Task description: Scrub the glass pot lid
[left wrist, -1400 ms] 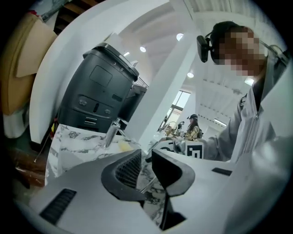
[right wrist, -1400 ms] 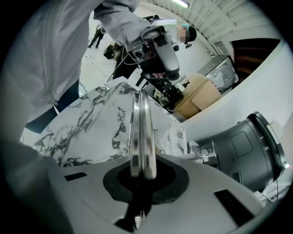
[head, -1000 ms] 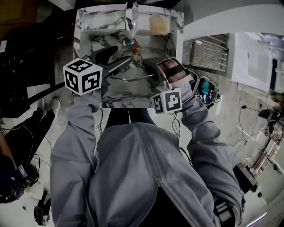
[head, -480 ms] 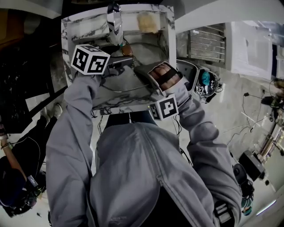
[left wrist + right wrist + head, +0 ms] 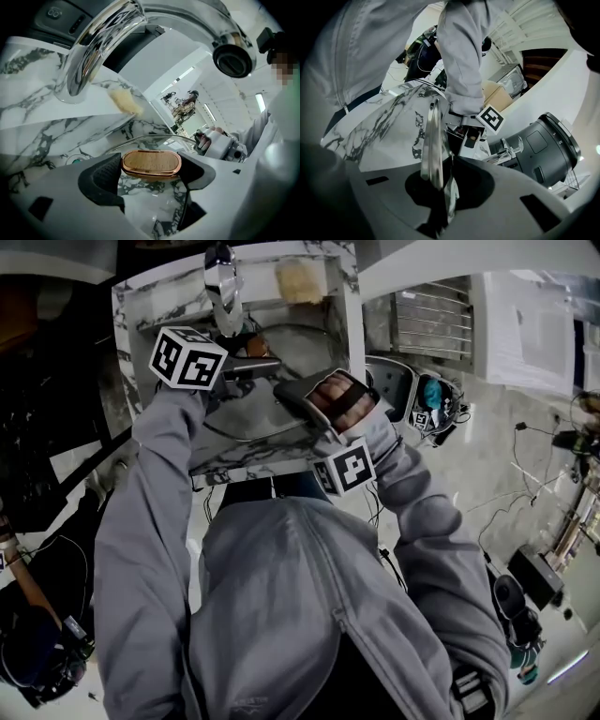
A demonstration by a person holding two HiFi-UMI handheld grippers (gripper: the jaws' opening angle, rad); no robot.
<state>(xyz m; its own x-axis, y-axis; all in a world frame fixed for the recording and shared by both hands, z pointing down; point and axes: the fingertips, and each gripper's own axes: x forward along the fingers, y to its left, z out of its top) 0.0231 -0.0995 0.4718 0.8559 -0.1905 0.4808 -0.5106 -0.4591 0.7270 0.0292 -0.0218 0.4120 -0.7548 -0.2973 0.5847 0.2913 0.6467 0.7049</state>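
Closing on the knob is the step in hand, by my reading.

Left gripper view: your left gripper (image 5: 150,176) stands wide. The wood-topped knob (image 5: 151,162) of the glass lid (image 5: 154,139) sits between its pads, and neither pad presses on it. Keep the knob centred and ease a little further forward, so the pads meet its copper-coloured side rather than the top edge. Then close slowly; a glancing bite could tip the lid. The faucet (image 5: 101,42) is overhead, with the sponge (image 5: 124,101) on the back ledge beside it. Mind the spout as you go in.

Right gripper view: your right gripper (image 5: 440,187) is clamped narrow on the lid's rim, with the glass edge-on between the jaws. Hold that grip firm until the left one has bitten.

Head view: the lid lies over the marble sink (image 5: 141,315), held at its near rim. Against a second ago, the left gripper has come down and in toward the knob. Its jaws have just been opening, and its marker cube (image 5: 187,357) sits nearer the faucet. The right gripper has hardly shifted and keeps the same hold on the rim.
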